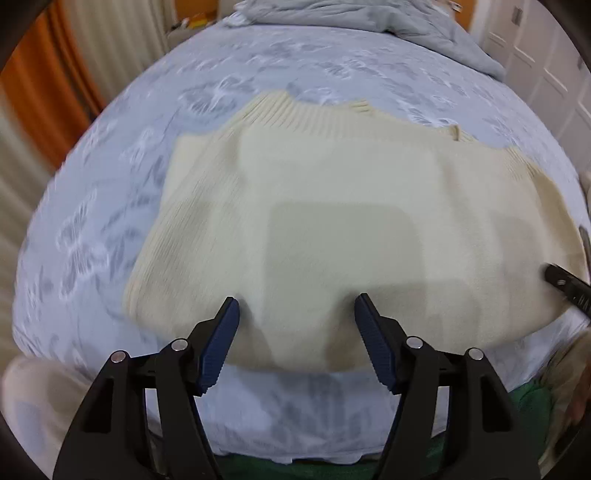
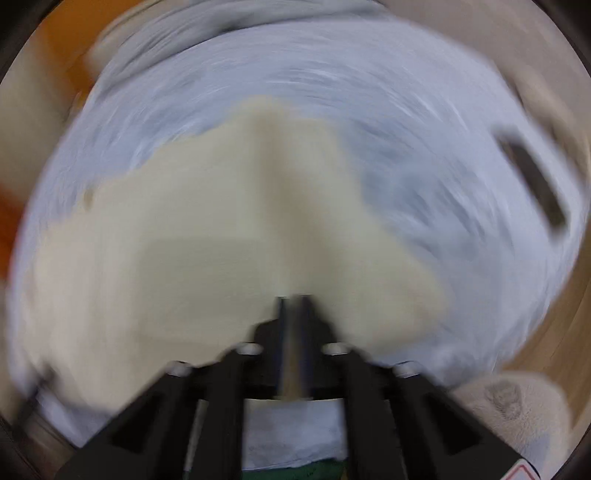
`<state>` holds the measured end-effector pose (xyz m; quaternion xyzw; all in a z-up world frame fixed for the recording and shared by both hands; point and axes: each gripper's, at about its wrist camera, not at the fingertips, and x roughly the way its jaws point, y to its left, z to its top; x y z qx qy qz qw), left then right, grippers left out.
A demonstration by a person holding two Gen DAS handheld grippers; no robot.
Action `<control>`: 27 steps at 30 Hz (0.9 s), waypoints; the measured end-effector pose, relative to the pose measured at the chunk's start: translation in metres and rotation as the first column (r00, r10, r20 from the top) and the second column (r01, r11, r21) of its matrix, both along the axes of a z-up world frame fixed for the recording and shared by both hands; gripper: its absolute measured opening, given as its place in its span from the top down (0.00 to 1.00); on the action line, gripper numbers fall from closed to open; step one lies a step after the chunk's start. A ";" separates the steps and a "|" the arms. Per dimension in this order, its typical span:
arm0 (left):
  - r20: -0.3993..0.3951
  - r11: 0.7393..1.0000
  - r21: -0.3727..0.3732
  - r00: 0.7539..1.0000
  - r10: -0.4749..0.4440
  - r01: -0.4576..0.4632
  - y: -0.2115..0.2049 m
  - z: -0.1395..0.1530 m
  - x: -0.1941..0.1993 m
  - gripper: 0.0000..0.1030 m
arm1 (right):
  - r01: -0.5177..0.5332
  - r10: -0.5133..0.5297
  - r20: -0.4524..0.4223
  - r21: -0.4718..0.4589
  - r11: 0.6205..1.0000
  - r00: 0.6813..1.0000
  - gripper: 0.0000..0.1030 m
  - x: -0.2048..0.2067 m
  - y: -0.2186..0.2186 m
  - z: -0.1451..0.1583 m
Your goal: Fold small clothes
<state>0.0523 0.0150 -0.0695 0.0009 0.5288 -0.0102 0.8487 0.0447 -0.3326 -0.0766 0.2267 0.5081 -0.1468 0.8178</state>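
A cream knit sweater lies spread flat on a pale blue patterned bedsheet, ribbed hem toward the far side. My left gripper is open, its blue-padded jaws wide apart just above the sweater's near edge, holding nothing. In the blurred right wrist view, my right gripper is shut on the sweater, with cream fabric pinched between its jaws and rising in a ridge ahead of it. The right gripper's tip also shows at the left wrist view's right edge.
A crumpled grey blanket lies at the bed's far end. White cupboard doors stand at the far right, an orange curtain at the left. A dark flat object lies on the sheet to the right.
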 end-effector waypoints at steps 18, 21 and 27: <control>0.015 1.000 -0.013 1.000 0.024 -0.024 0.004 -0.001 -0.012 0.39 | 0.106 -0.106 -0.014 -0.020 0.994 0.994 0.99 -0.011 -0.008 0.006; 0.043 0.994 -0.077 0.996 0.078 -0.074 0.020 0.011 -0.015 0.39 | -0.003 0.003 0.065 0.006 1.000 0.998 0.88 -0.002 0.024 0.033; -0.020 0.969 -0.161 0.982 0.187 -0.188 0.052 0.001 -0.007 0.38 | -0.233 0.230 0.066 0.029 0.972 0.971 0.88 0.069 0.104 0.031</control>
